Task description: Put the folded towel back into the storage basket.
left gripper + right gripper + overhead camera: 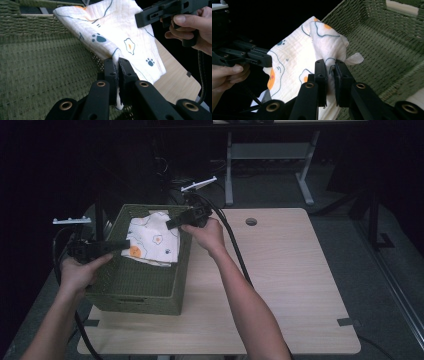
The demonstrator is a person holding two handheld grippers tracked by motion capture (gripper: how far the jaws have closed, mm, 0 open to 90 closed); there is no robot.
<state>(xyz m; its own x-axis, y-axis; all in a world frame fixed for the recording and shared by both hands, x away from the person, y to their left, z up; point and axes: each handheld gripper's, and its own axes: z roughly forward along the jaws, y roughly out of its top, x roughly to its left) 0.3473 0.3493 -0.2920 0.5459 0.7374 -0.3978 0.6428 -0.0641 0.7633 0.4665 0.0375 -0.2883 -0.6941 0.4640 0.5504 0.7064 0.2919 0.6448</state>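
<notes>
**Cloth held by both grippers over the basket**

Left gripper (118, 62) jaws are pinched together on one edge of the white patterned cloth (152, 239) — fabric visibly sandwiched between the pads in the left gripper view. Right gripper (330, 65) is likewise clamped on a bunched corner of the cloth (294, 65). Cloth hangs stretched between the two, above the open top of the green woven basket (135, 285). Basket sits on the left part of the light wood table (295, 285) — partly overhanging its left edge. Prints on the cloth: paw marks, fried eggs.
</notes>
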